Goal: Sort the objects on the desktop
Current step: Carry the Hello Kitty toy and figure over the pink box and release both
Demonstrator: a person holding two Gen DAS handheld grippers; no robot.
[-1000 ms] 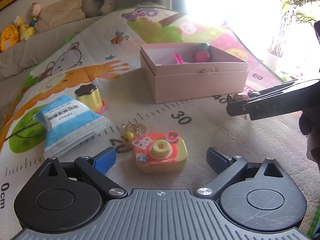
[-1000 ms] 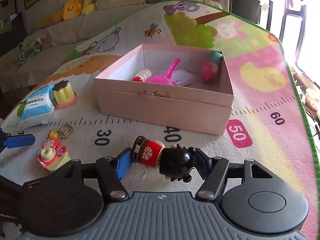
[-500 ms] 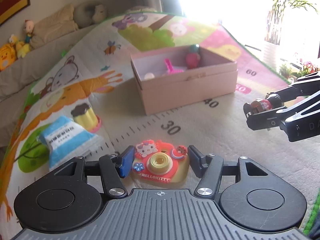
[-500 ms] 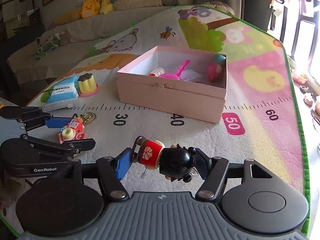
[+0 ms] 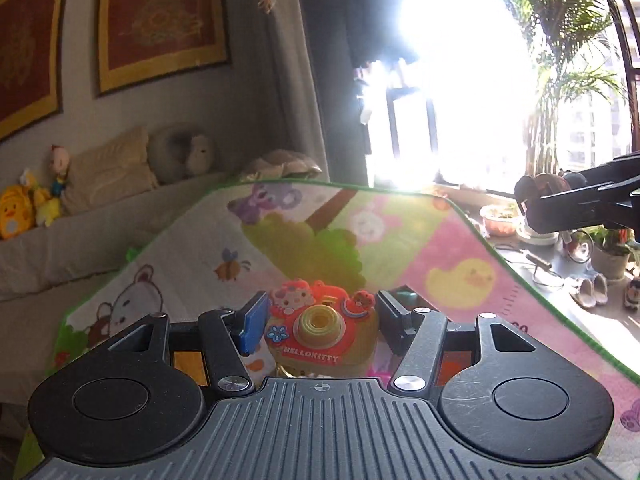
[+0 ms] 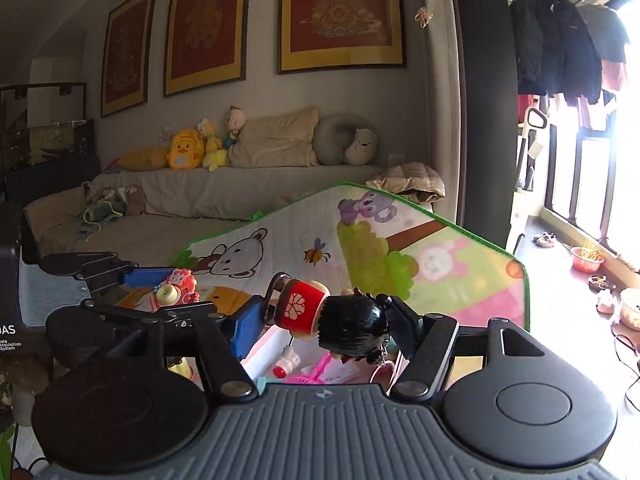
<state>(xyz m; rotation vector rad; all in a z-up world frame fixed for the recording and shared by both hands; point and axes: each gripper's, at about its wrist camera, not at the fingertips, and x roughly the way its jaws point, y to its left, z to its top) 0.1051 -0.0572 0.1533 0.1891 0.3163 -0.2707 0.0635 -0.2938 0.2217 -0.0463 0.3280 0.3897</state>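
My left gripper [image 5: 320,320] is shut on a red and yellow toy camera [image 5: 320,330], held up above the play mat [image 5: 440,248]. My right gripper [image 6: 324,320] is shut on a small doll [image 6: 332,316] with a red body and a black head, lying sideways between the pads. In the right wrist view the left gripper [image 6: 168,292] shows at the left with the toy camera [image 6: 174,290] in it. In the left wrist view the right gripper [image 5: 532,204] reaches in from the right edge with the doll [image 5: 540,186]. Just below the doll, the pink box [image 6: 264,350] shows with small pink toys inside.
A sofa [image 6: 224,196] with plush toys and cushions stands behind the mat. Framed pictures [image 6: 340,16] hang on the wall. Plant pots [image 5: 500,218] and slippers [image 5: 588,288] lie on the floor by the bright window at the right.
The left gripper closed on the toy camera and lifted it off the mat. Both grippers rose and tilted up, so the views now show the sofa, wall and window.
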